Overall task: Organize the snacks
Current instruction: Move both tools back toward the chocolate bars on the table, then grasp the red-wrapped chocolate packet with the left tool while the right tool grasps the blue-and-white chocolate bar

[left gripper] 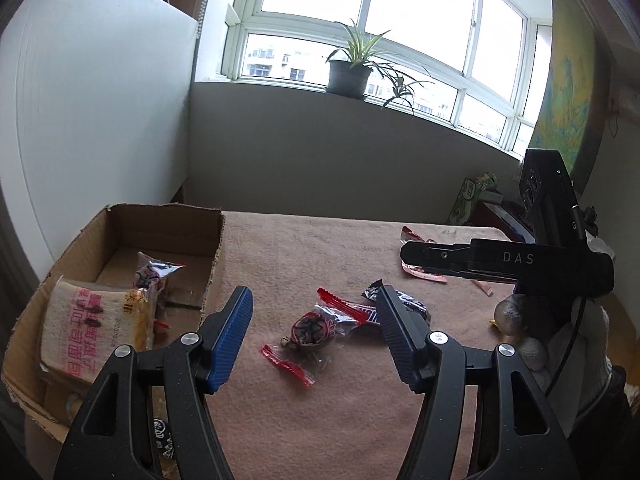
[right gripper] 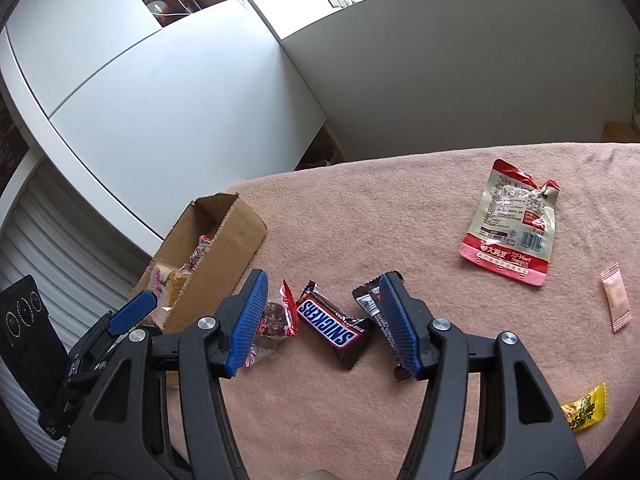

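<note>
The cardboard box (left gripper: pixel 120 240) stood open to the left of the left gripper (left gripper: pixel 314 336), on the pink cloth (left gripper: pixel 312 248). Inside it lay a bread packet with pink lettering (left gripper: pixel 80 320) and a clear-wrapped sweet (left gripper: pixel 154 272). The left gripper's jaws stood partly apart and held nothing. Between and just beyond its fingertips lay a clear packet with red ends (left gripper: pixel 308 334), flat on the cloth, touching neither blue pad. A dark wrapper (left gripper: pixel 412 306) lay partly hidden behind the right-hand finger.

The right gripper (right gripper: pixel 320 320) was likewise partly open and empty. The Snickers bar (right gripper: pixel 332 322) lay on the cloth between its fingers, clear of both pads. A red-and-clear sweet packet (right gripper: pixel 280 318) lay just beside the left-hand finger, and a second dark bar (right gripper: pixel 370 300) was partly hidden behind the right-hand finger; contact there could not be determined. Beyond and to the right of this gripper lay a red-and-cream pouch (right gripper: pixel 510 224), well apart. Further right lay a small pink sachet (right gripper: pixel 616 298), and near the right-hand finger's base a yellow sweet (right gripper: pixel 584 408).
</note>
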